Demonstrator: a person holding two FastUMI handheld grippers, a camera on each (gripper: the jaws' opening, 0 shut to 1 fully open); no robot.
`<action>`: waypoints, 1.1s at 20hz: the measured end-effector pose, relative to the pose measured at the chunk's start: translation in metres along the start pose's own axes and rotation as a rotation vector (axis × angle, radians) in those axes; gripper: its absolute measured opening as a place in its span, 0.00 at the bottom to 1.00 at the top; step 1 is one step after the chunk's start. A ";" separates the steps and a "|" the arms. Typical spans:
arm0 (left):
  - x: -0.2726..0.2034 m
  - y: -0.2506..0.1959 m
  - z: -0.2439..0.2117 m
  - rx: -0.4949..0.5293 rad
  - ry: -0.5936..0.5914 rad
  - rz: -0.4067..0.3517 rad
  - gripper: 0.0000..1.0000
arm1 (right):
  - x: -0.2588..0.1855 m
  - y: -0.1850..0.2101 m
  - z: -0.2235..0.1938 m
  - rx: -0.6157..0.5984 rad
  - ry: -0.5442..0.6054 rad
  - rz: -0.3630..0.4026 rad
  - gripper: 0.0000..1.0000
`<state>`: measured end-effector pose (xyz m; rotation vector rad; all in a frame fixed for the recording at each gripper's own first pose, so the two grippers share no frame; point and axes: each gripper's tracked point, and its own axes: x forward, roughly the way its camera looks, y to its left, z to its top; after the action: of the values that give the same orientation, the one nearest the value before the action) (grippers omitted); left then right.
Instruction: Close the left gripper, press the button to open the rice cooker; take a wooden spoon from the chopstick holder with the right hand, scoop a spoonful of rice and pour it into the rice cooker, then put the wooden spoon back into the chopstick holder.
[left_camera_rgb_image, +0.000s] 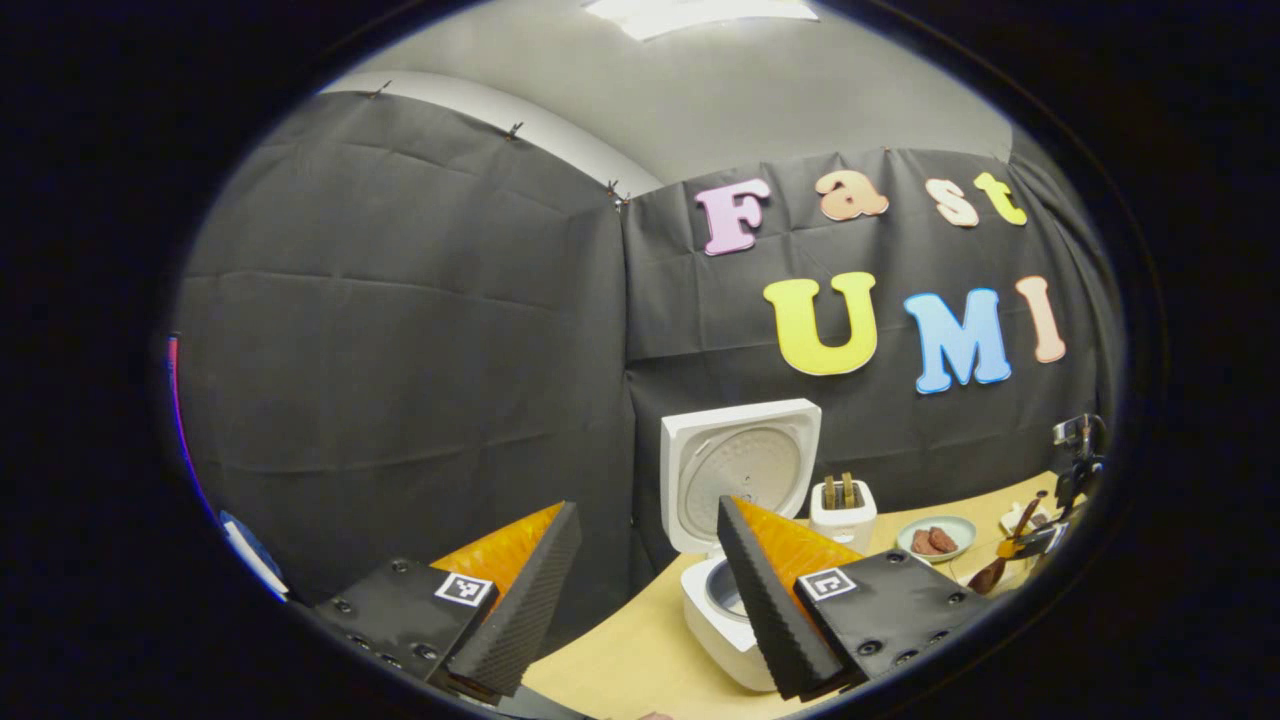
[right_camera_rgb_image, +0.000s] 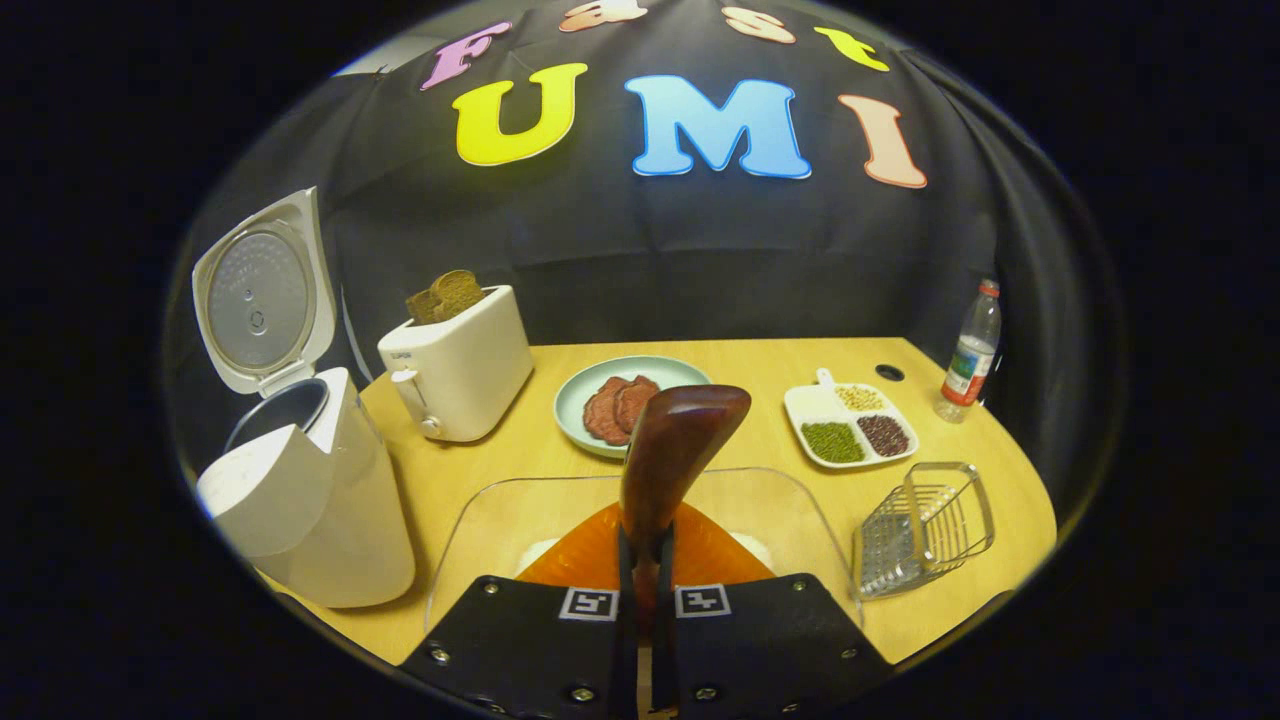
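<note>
The white rice cooker (right_camera_rgb_image: 310, 500) stands at the table's left with its lid (right_camera_rgb_image: 262, 295) raised and the inner pot showing. My right gripper (right_camera_rgb_image: 645, 565) is shut on the handle of the wooden spoon (right_camera_rgb_image: 675, 450), whose dark bowl points away from me above a clear container (right_camera_rgb_image: 480, 530) with white rice in it. I cannot tell whether the spoon carries rice. A wire chopstick holder (right_camera_rgb_image: 925, 525) sits tilted at the right. My left gripper (left_camera_rgb_image: 645, 600) hangs open and holds nothing, in front of the open rice cooker (left_camera_rgb_image: 722, 610). Far right in the left gripper view, the right gripper (left_camera_rgb_image: 1045, 540) holds the spoon (left_camera_rgb_image: 1000, 560).
A white toaster (right_camera_rgb_image: 460, 360) with bread in it stands right of the cooker. Behind the container lie a pale plate (right_camera_rgb_image: 580, 390) of meat slices and a divided dish (right_camera_rgb_image: 850, 425) of beans. A water bottle (right_camera_rgb_image: 970, 350) stands at the far right corner.
</note>
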<state>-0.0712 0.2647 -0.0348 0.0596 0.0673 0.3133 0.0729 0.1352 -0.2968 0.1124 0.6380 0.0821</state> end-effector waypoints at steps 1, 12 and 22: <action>0.000 0.002 -0.001 -0.003 0.000 0.001 0.99 | -0.001 0.010 -0.002 0.023 0.011 0.027 0.06; -0.002 -0.012 0.006 0.001 -0.010 -0.020 0.95 | -0.002 -0.003 -0.007 0.547 0.116 0.169 0.06; -0.002 -0.048 0.011 -0.006 -0.026 -0.055 0.99 | -0.035 -0.008 0.070 0.786 0.050 0.331 0.06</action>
<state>-0.0579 0.2183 -0.0269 0.0557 0.0425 0.2577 0.0865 0.1174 -0.2216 0.9787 0.6681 0.1500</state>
